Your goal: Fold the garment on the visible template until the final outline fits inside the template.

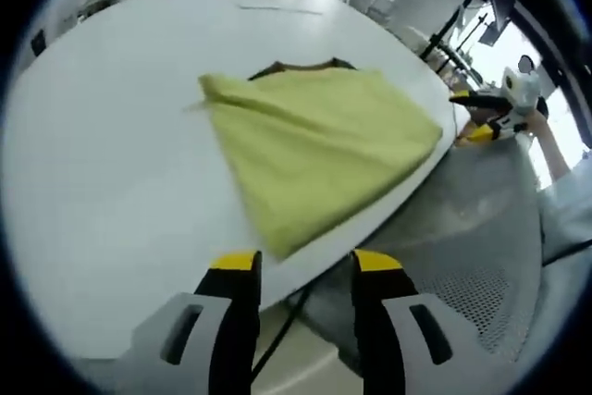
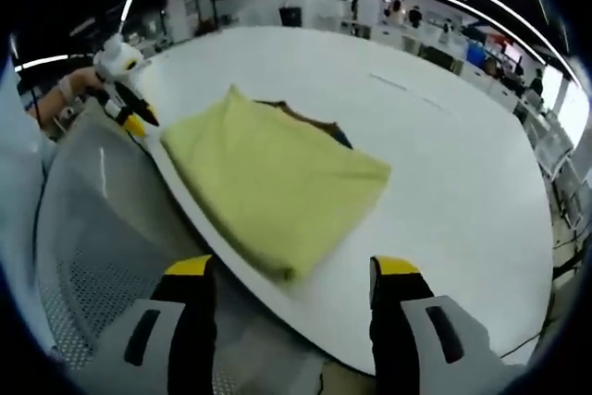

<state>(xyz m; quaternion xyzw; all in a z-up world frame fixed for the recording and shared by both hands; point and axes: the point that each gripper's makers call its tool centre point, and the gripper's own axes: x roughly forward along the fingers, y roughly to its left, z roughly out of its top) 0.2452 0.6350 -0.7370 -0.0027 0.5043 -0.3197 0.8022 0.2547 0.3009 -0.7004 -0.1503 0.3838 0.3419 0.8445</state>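
Where it lies folded on the table [image 1: 111, 182], the garment [image 1: 319, 150] is yellow-green.

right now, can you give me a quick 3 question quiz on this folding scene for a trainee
1. True or false: the yellow-green garment lies folded on the white table, near its edge.
2. Multiple choice: the left gripper is A) clamped on the garment, B) open and clear of the garment, C) shut on the table edge.
3. Fill in: a dark ____ template peeks out from under the garment's far side.

Key: 1 true. 2 B; the right gripper is open and clear too. 3 brown.
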